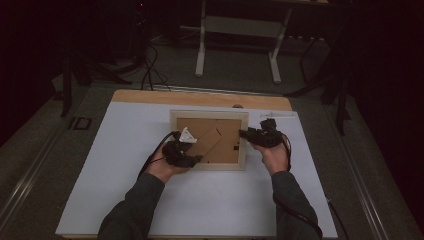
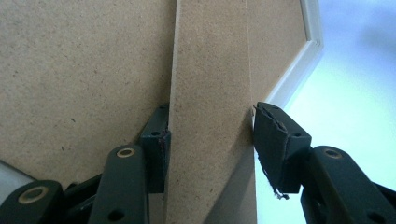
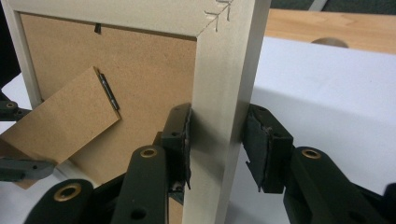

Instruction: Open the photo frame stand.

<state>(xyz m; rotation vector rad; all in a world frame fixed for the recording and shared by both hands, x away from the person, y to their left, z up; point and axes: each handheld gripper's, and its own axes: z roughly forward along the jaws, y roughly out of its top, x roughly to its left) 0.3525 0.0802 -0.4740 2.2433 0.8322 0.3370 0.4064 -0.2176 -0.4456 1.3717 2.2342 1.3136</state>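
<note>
A light wooden picture frame (image 1: 209, 116) lies face down on the white mat, its brown backing board (image 1: 222, 150) facing up. A brown easel strut (image 1: 211, 137) is hinged to the backing and lifted off it. My left gripper (image 1: 198, 156) is at the frame's lower left, and in the left gripper view its pads press both edges of the strut (image 2: 210, 70), so my left gripper (image 2: 210, 140) is shut on it. My right gripper (image 1: 244, 133) sits at the frame's right side. There my right gripper (image 3: 217, 135) is shut across the right rail (image 3: 224, 70).
The white mat (image 1: 200, 205) covers a wooden table (image 1: 200, 97) whose far edge shows bare. A thin pale object (image 1: 277, 115) lies by the mat's back right. Behind the table are a desk's white legs (image 1: 200, 50) and cables (image 1: 149, 67) on a dark floor.
</note>
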